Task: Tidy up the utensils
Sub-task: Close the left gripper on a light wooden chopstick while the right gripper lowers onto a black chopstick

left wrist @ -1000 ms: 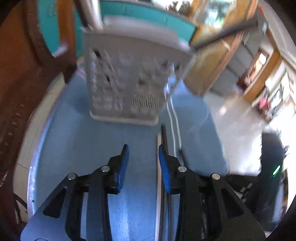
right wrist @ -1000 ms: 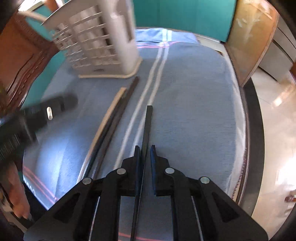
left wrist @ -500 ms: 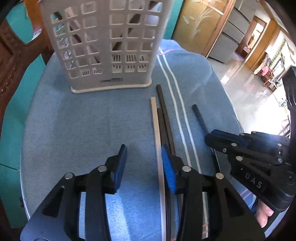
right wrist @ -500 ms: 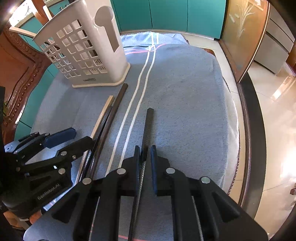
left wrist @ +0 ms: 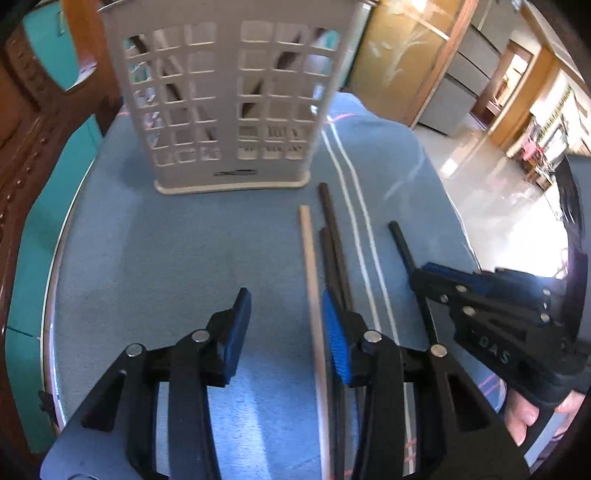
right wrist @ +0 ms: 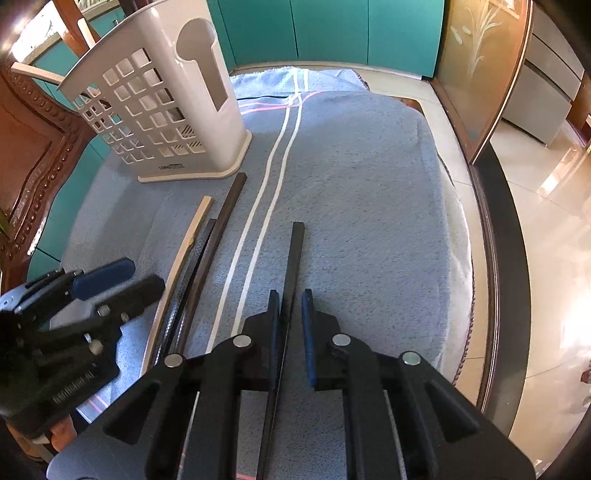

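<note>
A white slotted utensil holder (left wrist: 229, 99) (right wrist: 162, 110) stands upright at the back of a blue towel (left wrist: 147, 251) (right wrist: 362, 206). A pale wooden chopstick (left wrist: 312, 280) (right wrist: 184, 251) and two dark chopsticks (left wrist: 334, 243) (right wrist: 218, 229) lie side by side in front of it. A lone black chopstick (right wrist: 293, 258) (left wrist: 406, 254) lies right of the white stripes. My left gripper (left wrist: 286, 325) (right wrist: 118, 280) is open, low over the towel, with the pale chopstick just inside its right finger. My right gripper (right wrist: 290, 314) (left wrist: 436, 273) straddles the black chopstick with a small gap to its right finger.
The towel covers a round table with a metal rim (left wrist: 55, 258). Carved wooden furniture (right wrist: 33, 147) stands to the left, teal cabinets (right wrist: 332, 29) behind. A dark table edge (right wrist: 498, 258) and tiled floor (right wrist: 546, 229) lie to the right.
My left gripper moved closer to the holder and the chopsticks. My right gripper's jaws opened slightly around the black chopstick, which still lies on the towel.
</note>
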Demonstrator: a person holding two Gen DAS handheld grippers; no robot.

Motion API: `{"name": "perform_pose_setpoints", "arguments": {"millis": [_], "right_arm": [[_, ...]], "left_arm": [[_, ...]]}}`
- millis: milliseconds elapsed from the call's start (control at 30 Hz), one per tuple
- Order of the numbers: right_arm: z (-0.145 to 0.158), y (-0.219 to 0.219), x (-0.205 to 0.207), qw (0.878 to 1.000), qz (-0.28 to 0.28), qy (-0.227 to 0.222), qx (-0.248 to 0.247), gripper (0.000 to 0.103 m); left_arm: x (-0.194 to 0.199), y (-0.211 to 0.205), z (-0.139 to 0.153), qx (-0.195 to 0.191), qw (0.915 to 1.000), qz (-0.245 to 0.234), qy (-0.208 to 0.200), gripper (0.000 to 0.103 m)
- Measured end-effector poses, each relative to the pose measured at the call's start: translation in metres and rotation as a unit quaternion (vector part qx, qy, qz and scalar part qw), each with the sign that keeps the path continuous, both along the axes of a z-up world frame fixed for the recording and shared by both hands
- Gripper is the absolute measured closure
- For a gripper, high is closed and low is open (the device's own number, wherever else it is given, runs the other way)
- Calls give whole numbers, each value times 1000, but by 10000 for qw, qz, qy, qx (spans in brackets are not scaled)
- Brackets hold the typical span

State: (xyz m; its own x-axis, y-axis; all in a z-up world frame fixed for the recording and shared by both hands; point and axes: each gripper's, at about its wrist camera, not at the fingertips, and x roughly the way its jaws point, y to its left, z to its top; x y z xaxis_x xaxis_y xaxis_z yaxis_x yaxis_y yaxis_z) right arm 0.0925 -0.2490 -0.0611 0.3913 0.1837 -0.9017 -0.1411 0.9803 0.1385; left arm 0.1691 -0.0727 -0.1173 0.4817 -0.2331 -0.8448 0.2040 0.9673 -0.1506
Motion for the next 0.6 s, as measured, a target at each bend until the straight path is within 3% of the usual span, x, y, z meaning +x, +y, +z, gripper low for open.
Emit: {"name": "perform_pose_setpoints", "arguments": {"millis": [100,233,500,600], "right_arm": [[0,1,0,10000,14,-6,-35,90],[-3,3,2,10000,12,0,-82,90],[-4,8,1,9998,21,-38,-196,90],[-4,8,2,9998,18,-36,-184,91]], "left_arm": [[0,-6,-8,220,9997,-76,125,60],[17,-18,-14,200,9997,-14,154,59],[24,-3,-9,399,9990,-19,217,82],[19,6,-11,466,9986,8,252,83]]}}
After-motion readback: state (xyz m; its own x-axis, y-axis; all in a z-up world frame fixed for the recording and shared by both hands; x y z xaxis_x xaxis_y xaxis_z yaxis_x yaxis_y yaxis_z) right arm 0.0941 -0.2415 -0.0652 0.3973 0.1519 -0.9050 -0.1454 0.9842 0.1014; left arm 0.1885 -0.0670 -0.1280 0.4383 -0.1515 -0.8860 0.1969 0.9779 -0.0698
